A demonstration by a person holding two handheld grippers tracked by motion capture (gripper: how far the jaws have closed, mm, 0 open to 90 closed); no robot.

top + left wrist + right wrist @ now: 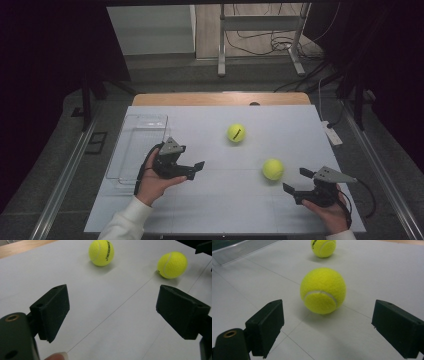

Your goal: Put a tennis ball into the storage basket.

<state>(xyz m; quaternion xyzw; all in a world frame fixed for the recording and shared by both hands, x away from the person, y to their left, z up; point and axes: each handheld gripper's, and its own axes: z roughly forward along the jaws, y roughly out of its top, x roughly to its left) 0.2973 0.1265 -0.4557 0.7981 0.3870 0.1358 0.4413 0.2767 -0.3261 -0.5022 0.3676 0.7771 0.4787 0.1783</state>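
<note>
Both hand-held grippers, left (199, 169) and right (295, 180), gape empty; both balls (273, 169) (236, 133) lie ungrasped outside the tray (131, 131).

From my right tool (298, 180), bare worktop (225, 200) lies open toward 10 o'clock up to the near ball (273, 169). The far ball (236, 133) sits well apart at 11 o'clock. A clear tray (142, 131) blocks the worktop's 9 o'clock edge, just beside my left tool (196, 169).

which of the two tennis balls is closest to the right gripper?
The near tennis ball, plain side up, just ahead of the open right gripper. The far tennis ball, showing black print, lies farther back toward the table's middle.
</note>
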